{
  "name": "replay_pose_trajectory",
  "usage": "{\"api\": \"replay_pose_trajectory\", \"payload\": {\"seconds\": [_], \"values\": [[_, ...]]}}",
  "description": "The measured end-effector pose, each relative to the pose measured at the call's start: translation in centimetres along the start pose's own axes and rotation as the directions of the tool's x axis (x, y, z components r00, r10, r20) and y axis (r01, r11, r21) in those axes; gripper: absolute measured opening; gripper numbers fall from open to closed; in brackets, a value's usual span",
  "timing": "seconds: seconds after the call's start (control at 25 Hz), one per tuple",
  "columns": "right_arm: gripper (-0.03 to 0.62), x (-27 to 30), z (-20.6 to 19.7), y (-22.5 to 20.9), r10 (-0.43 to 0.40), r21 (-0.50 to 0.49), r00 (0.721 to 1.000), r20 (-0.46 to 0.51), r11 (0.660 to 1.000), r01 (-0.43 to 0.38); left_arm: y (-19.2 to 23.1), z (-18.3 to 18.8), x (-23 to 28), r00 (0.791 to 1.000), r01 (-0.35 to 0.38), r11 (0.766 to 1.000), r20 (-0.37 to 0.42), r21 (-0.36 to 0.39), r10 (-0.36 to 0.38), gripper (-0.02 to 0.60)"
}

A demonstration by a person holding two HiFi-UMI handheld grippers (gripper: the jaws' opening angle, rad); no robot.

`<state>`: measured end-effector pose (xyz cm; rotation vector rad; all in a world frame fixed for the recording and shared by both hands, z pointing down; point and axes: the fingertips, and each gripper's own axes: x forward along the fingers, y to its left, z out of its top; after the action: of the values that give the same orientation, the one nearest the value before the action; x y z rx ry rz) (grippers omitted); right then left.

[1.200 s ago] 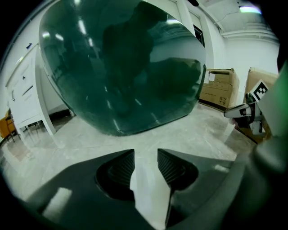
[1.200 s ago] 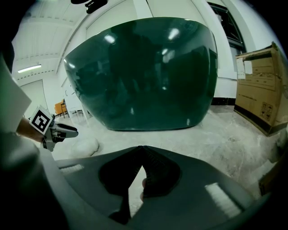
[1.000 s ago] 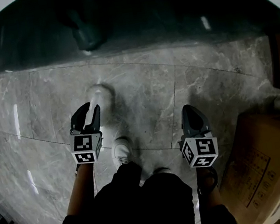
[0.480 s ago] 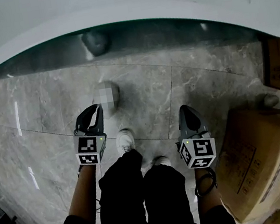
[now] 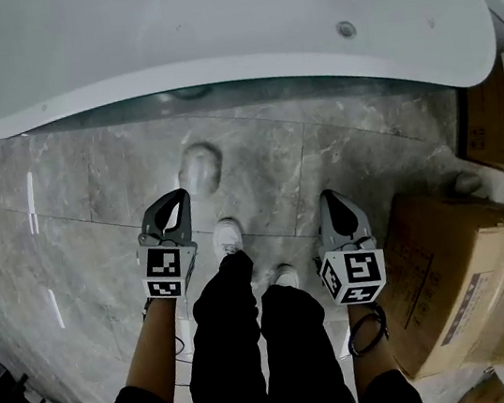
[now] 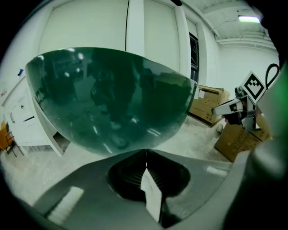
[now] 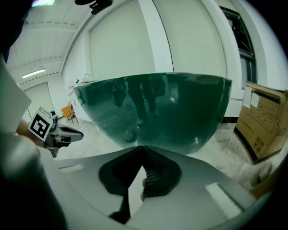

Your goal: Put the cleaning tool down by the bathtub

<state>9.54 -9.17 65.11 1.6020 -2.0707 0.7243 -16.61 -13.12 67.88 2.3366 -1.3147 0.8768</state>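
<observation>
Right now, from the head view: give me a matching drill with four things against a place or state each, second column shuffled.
Things
1. bathtub
2. cleaning tool
3. cardboard box
4. left gripper

Places or states
A. jaws shut, holding nothing
B. on the floor at the view's lower right
C. lying loose on the floor between the bathtub and the left gripper
D. spans the top of the view, white inside

Pairs: 1-D, 2-C, 3-B, 4-A
</observation>
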Motion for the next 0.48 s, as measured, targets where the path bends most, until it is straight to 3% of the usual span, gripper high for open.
{"api": "replay_pose_trajectory", "payload": {"seconds": [0.48], "values": [[0.014, -7.3, 10.3, 1.9, 0.008, -0.007, 0.999, 0.031, 1.0, -0.008, -1.1, 9.3, -7.9, 1.0, 0.02, 1.0, -0.001, -0.011, -0.02, 0.002]]}}
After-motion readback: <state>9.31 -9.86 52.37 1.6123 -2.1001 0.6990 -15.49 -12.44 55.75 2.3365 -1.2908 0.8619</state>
